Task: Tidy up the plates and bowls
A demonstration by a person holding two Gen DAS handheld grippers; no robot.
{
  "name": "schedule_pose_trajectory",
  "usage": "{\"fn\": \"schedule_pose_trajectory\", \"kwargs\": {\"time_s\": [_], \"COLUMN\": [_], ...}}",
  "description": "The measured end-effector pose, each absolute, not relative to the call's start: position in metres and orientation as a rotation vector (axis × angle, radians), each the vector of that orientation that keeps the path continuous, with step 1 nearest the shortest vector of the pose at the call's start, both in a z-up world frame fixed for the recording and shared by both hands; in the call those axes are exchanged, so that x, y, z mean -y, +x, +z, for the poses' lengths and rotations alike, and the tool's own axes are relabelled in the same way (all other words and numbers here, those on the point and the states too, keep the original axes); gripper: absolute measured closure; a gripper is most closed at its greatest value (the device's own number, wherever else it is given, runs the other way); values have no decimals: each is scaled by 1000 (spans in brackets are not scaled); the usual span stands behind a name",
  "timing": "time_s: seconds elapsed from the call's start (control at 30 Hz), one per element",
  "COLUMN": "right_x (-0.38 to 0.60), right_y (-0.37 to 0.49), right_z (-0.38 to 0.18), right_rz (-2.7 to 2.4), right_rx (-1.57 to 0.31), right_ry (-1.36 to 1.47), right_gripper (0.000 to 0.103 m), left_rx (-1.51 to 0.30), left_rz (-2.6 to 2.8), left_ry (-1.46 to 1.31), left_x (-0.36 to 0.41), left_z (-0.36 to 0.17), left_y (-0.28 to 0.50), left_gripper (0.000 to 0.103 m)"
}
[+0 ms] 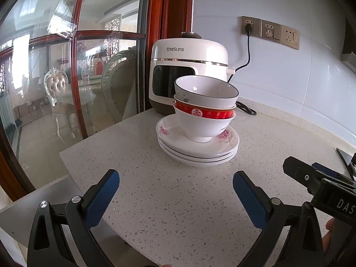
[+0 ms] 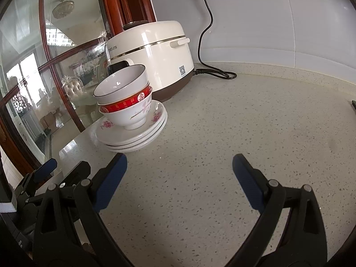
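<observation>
Plates (image 1: 198, 149) sit in a low stack on the speckled countertop (image 1: 178, 200), toward its far left corner, just in front of the white rice cooker (image 1: 189, 66) whose black cord (image 2: 207, 29) runs up to a wall socket. On the top plate stand nested bowls: a red-banded bowl (image 1: 203, 120) at the bottom, a thin-rimmed one barely showing above it, and a dark-rimmed bowl (image 1: 205, 91) tilted on top.

Judging by how everything is already gathered into one pile, the stacking step looks done or close to it; nothing else loose shows on the counter. If anything remains, it would be levelling the tilted top bowl, which calls for a gentle pinch on its rim and a small nudge so the pile does not rock.

Both tools are back from the stack, near the front edge. The left gripper (image 1: 175, 189) has its blue-padded jaws spread wide, holding nothing and touching nothing. The right gripper (image 2: 180, 173) is likewise spread wide and empty, above bare counter to the right of the pile
</observation>
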State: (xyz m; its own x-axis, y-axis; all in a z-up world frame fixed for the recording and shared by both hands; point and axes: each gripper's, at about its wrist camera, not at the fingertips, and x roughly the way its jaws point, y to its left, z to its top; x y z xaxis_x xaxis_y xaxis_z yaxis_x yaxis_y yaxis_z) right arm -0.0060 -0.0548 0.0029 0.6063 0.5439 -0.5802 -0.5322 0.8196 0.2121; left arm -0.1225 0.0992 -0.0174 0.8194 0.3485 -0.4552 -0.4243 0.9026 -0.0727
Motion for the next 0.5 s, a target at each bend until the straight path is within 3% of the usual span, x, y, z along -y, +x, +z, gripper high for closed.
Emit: {"fn": "schedule_pose_trajectory", "kwargs": {"time_s": [0.5], "right_x": [54], "right_y": [-7], "right_z": [3], "right_rz": [622], "right_rx": [-679], "right_ry": [21], "right_gripper": [7], "left_rx": [-451], "left_rz": [416], "left_ry": [-171], "left_x": [-98], "left_z": [-18], "left_y": [-122], "left_gripper": [0]}}
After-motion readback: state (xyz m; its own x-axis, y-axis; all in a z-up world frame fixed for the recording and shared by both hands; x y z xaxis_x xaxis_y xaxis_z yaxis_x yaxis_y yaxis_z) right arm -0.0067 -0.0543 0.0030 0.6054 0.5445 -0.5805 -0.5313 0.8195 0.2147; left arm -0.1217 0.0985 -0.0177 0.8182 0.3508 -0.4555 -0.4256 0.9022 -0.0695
